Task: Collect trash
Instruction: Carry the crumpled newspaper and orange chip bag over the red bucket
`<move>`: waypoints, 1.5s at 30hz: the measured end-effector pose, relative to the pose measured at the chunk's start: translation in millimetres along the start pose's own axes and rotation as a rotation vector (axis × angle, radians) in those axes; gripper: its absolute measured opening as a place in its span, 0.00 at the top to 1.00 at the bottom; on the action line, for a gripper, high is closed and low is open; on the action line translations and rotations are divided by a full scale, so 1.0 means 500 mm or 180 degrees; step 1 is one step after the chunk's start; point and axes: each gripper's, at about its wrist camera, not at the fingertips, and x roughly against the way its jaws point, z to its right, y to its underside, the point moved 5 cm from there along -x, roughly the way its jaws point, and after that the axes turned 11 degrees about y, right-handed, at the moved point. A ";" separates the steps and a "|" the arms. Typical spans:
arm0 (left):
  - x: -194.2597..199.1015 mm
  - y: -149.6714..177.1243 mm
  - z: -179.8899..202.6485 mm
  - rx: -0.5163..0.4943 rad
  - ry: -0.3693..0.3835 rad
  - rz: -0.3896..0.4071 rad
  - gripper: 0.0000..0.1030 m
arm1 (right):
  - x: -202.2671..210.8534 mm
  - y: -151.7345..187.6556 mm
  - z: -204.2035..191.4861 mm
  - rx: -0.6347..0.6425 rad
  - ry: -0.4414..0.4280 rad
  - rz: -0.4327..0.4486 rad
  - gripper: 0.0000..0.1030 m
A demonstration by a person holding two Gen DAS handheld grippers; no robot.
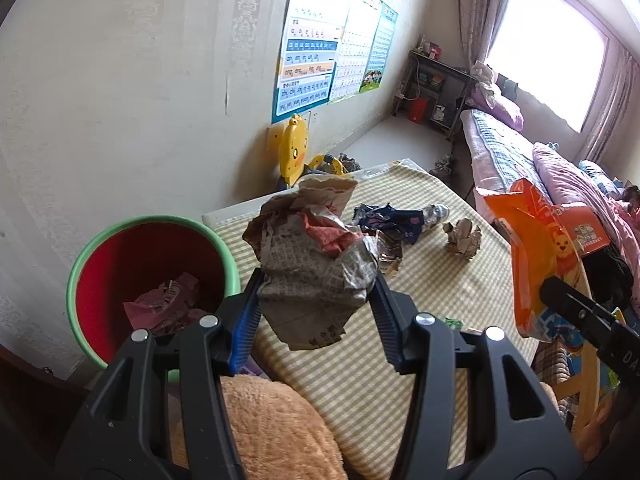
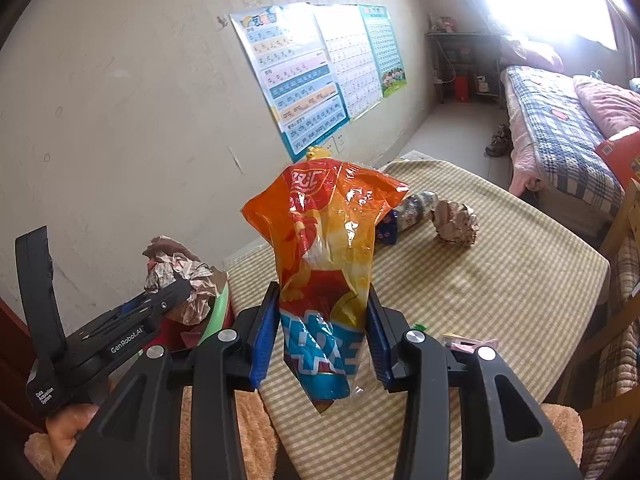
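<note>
My left gripper [image 1: 318, 280] is shut on a crumpled newspaper wad [image 1: 316, 248], held above the table just right of a red bin with a green rim [image 1: 80, 264]; pink paper scraps lie inside the bin. My right gripper [image 2: 322, 304] is shut on an orange and blue snack bag [image 2: 324, 248], lifted over the checked tablecloth [image 2: 500, 292]. The same orange snack bag [image 1: 540, 256] shows at the right of the left wrist view. The newspaper wad [image 2: 180, 276] and the left gripper [image 2: 182, 290] appear at the left of the right wrist view, over the bin rim [image 2: 218, 312].
On the far part of the table lie a dark blue wrapper [image 1: 394, 220], a crushed plastic bottle [image 2: 420, 206] and a small paper ball [image 2: 456, 222]. A yellow duck toy [image 1: 294, 148] stands by the wall. A bed [image 2: 560, 128] runs along the right. Wooden chair parts stand at right.
</note>
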 end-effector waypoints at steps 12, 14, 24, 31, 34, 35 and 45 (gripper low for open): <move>0.010 0.007 -0.082 0.0204 -0.0171 0.0007 0.52 | -0.037 0.015 -0.059 0.0178 -0.0079 -0.0155 0.62; 0.009 0.011 -0.092 0.0244 -0.0183 -0.0008 0.52 | -0.043 0.018 -0.064 0.0185 -0.0099 -0.0193 0.62; 0.008 0.017 -0.125 0.0311 -0.0252 -0.0017 0.52 | -0.055 0.021 -0.110 0.0358 -0.0162 -0.0237 0.62; 0.029 0.014 -0.161 0.0326 -0.0441 0.0046 0.52 | -0.060 0.020 -0.153 0.0489 -0.0266 -0.0228 0.62; 0.037 0.015 -0.182 0.0361 -0.0514 0.0067 0.52 | -0.071 0.023 -0.170 0.0516 -0.0309 -0.0269 0.62; 0.039 0.015 -0.190 0.0375 -0.0535 0.0071 0.52 | -0.075 0.024 -0.175 0.0519 -0.0317 -0.0283 0.62; 0.045 0.017 -0.240 0.0494 -0.0647 0.0057 0.52 | -0.108 0.026 -0.219 0.0639 -0.0350 -0.0357 0.62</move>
